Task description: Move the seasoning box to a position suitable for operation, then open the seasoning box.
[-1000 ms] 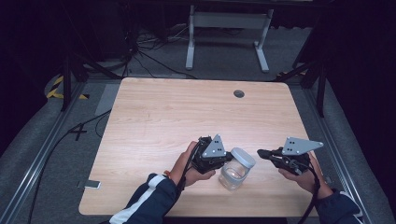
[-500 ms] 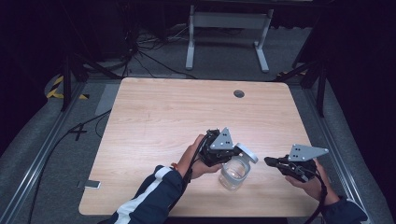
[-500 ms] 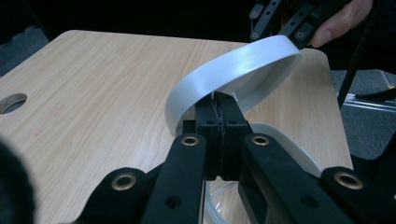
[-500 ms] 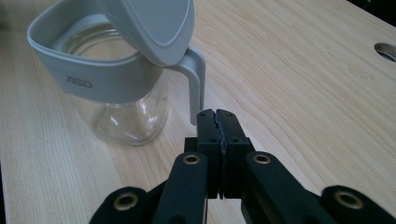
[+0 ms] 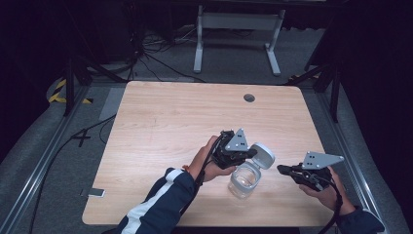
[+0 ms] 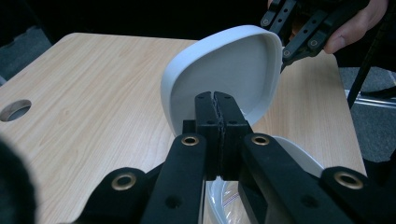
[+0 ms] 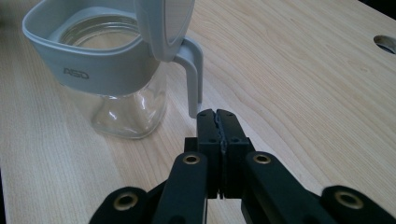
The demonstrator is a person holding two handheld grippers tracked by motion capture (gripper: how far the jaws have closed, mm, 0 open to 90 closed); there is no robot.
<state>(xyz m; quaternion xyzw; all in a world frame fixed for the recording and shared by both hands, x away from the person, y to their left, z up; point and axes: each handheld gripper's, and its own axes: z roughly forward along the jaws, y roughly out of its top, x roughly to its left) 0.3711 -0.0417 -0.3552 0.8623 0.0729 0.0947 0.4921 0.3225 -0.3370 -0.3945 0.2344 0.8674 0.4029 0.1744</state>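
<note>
Both pairs of our jaws are pressed together, empty. Our left gripper [image 5: 251,153] meets the raised grey lid [image 6: 224,70] of the glass jar [image 5: 244,180]; our right gripper [image 5: 282,169] hovers just beside it over the table [image 5: 165,117].

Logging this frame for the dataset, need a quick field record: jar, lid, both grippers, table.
jar: clear glass with grey collar, upright on table, mouth open
lid: grey, hinged, swung up, tilted
left gripper: jaws closed, against the lid's inner face
right gripper: jaws closed, empty, beside jar, near hinge arm
table: light wood, round hole at far edge
</note>
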